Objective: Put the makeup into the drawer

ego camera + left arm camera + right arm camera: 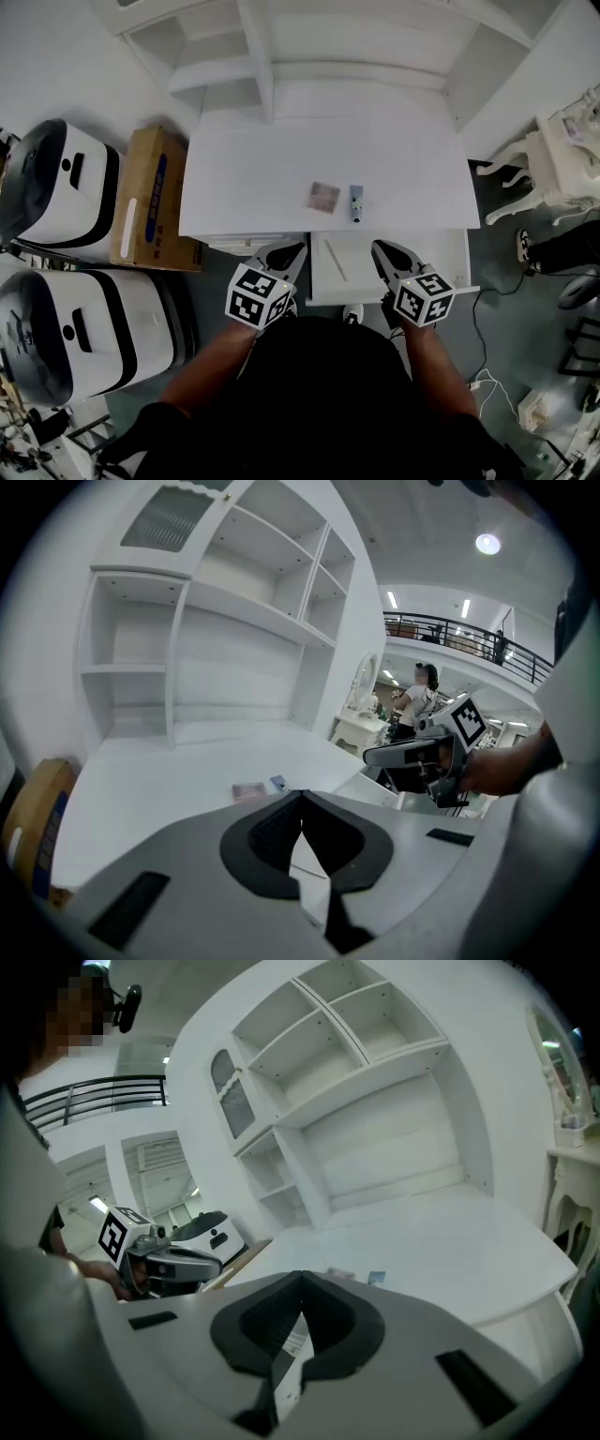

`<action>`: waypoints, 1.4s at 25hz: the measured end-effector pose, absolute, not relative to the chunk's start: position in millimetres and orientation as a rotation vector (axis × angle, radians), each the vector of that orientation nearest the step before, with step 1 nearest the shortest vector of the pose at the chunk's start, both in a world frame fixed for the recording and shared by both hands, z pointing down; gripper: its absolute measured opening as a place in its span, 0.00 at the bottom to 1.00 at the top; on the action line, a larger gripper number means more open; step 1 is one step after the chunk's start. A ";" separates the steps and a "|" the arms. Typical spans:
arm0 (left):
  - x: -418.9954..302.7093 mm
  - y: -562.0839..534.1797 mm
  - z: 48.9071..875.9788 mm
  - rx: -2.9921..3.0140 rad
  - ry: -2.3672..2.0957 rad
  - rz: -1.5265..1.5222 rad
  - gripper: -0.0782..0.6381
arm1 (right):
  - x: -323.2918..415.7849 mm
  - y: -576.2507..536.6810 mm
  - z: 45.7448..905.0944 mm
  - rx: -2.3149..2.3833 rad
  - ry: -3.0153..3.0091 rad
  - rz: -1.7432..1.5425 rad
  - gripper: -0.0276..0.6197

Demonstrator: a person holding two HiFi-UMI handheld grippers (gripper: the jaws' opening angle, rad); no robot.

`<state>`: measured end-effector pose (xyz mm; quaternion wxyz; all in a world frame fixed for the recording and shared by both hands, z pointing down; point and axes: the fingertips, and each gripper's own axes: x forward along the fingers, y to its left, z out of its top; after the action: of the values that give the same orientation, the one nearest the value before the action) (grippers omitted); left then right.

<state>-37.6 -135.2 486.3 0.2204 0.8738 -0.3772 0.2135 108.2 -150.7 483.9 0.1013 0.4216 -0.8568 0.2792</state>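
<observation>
Two makeup pieces lie near the front edge of the white desk (pixel 253 178): a small pinkish-brown palette (pixel 323 196) (pixel 249 790) (pixel 339 1272) and, to its right, a small blue tube (pixel 356 202) (pixel 277 783) (pixel 377 1278). Below them an open white drawer (pixel 441 258) holds a thin stick (pixel 336 261). My left gripper (pixel 292 249) (pixel 300 795) hovers at the drawer's left front, its jaws together and empty. Over the drawer's middle hangs my right gripper (pixel 382 249) (pixel 300 1277), also shut with nothing held. Both stay short of the makeup.
A white hutch of shelves (pixel 272 56) rises at the desk's back. A cardboard box (pixel 155 197) and two white machines (pixel 56 183) (pixel 75 328) stand at the left. An ornate white table (pixel 562 150) and floor cables (pixel 487 375) are at the right.
</observation>
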 end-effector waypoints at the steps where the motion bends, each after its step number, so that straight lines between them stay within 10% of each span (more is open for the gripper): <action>1: -35.7 -135.9 485.3 2.421 -1.041 0.593 0.12 | 110.1 -149.5 482.4 1.254 -2.531 0.820 0.09; 35: -19.7 -118.7 484.3 2.430 -0.948 0.594 0.12 | 112.7 -122.9 505.6 1.281 -2.468 0.907 0.09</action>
<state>-19.7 -118.7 484.3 0.2311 0.8838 -0.3447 0.2159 112.7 -122.9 505.6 0.1084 0.4354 -0.8389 0.3082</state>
